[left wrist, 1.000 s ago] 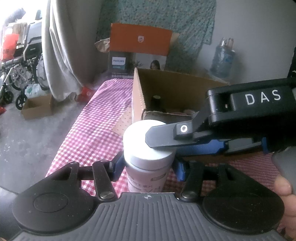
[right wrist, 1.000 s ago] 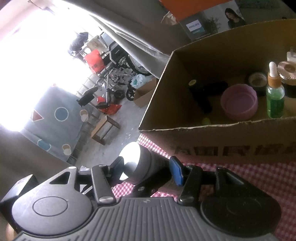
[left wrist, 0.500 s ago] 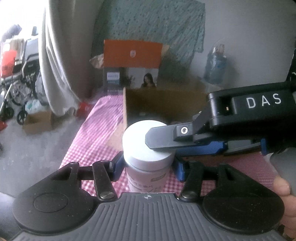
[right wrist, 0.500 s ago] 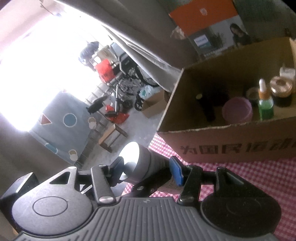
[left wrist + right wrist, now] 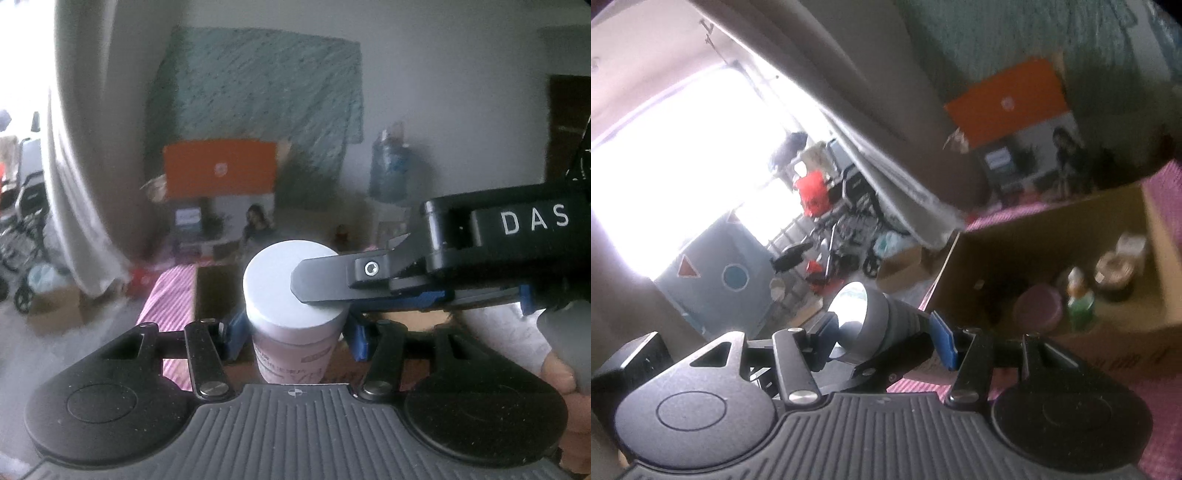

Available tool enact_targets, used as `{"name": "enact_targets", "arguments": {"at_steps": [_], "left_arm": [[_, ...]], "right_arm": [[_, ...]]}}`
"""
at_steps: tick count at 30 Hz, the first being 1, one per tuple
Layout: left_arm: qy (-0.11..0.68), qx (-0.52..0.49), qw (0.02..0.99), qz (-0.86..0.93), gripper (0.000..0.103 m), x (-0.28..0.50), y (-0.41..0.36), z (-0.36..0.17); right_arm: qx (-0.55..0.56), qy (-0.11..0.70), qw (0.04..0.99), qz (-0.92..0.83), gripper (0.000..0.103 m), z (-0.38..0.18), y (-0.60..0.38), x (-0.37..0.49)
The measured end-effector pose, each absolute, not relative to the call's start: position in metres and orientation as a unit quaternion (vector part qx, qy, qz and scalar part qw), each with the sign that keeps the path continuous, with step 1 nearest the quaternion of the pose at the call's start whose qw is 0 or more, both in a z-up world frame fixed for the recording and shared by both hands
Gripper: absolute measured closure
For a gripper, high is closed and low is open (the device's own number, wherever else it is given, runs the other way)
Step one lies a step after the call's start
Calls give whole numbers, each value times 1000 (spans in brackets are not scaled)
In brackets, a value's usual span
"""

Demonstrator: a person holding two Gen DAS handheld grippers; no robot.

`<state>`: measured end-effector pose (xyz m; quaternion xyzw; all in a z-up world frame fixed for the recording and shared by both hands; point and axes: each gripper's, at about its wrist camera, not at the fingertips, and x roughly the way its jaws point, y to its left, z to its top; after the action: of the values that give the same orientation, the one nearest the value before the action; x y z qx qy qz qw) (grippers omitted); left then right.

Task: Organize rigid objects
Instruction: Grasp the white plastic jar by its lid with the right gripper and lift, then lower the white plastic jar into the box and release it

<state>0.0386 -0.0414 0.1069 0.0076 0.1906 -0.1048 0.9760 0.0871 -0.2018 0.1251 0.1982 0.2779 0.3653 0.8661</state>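
Observation:
A jar with a white lid and a pale pink printed body is held up off the table by both grippers. My left gripper is shut on the body, one blue pad on each side. My right gripper reaches in from the right and is shut on the lid; its far finger is hidden. The right wrist view shows the jar between the right gripper's blue pads. An open cardboard box sits lower right, holding a pink tub, a green dropper bottle and a brown round tin.
The pink checked tablecloth runs under the box. A person's hand holds the right gripper's handle. An orange carton, a water bottle and a grey curtain stand behind. Wheelchairs crowd the floor at left.
Both grippers have risen together with the jar still held. The box and table have dropped lower in both views, and more of the back wall shows.

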Motion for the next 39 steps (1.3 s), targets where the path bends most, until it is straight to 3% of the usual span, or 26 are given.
{"name": "enact_targets", "arguments": {"at_steps": [12,28,39], "left_arm": [[215,-5,957,-196,50,114,-96,121],[335,0,916,-219,50,195,-140,53],[368,7,904,-216,50,211,-148,33]], "right_arm": [[199,267,896,293,45,149,-263,134],[259,350,867,243,45,60,-318,218],[243,375,864,233,43,38,-319,231]]}}
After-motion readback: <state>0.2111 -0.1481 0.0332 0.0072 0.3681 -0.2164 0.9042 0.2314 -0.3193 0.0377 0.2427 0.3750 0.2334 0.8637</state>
